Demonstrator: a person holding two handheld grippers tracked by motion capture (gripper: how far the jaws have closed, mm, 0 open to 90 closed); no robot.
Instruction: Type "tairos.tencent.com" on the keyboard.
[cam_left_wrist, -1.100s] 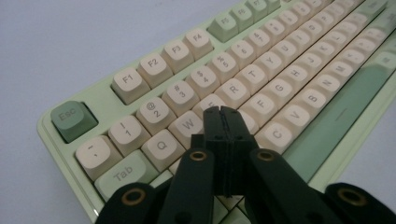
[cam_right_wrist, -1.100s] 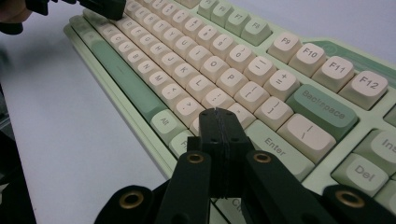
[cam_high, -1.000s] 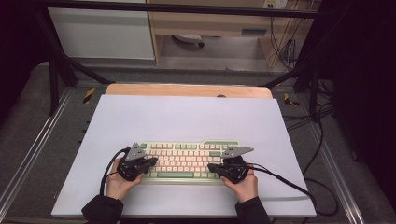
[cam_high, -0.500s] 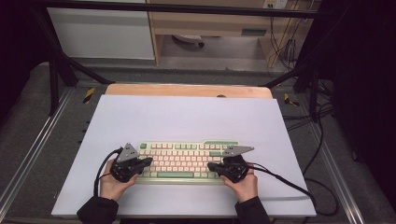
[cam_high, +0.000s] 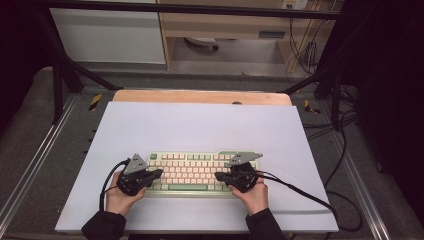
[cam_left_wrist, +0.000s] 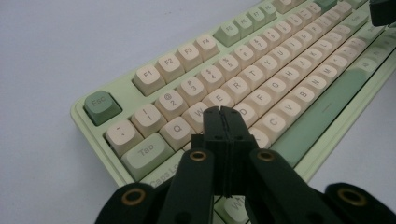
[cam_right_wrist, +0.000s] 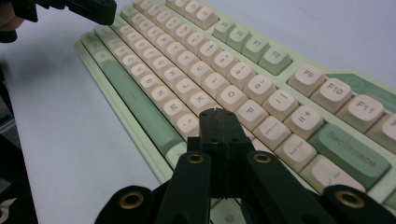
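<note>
Table: my pale lavender-white table, wooden strip along its far edge.
Lying on it: my green-and-cream keyboard, seemingly flat, near my edge.

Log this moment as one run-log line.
scene: keyboard on white mat | left gripper: jaws shut, over its left-end keys | right gripper: jaws shut, over its right-end keys | held: nothing
</note>
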